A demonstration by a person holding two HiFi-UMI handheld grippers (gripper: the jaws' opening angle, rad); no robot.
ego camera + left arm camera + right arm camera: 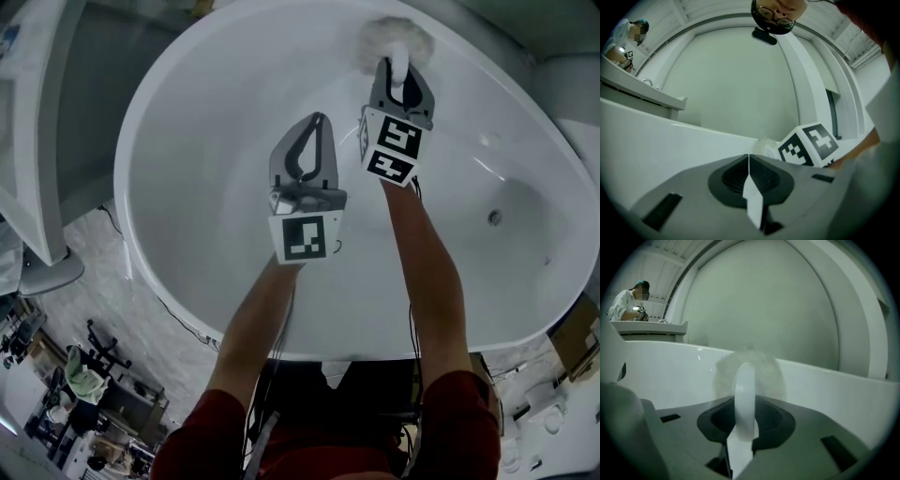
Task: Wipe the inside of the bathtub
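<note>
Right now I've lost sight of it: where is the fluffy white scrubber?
In the head view the fluffy scrubber sits top right, its white handle clamped in the right hand-held gripper, against the far inner wall of the bathtub.

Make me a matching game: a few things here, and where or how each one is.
1 grey left gripper
2 grey right gripper
3 fluffy white scrubbing pad
4 small round drain fitting

A against the far wall of the white oval bathtub
B jaws shut, empty
C clamped on the pad's white handle
D tub's inside, head view's right

Pairs: 1-B, 2-C, 3-A, 4-D
</note>
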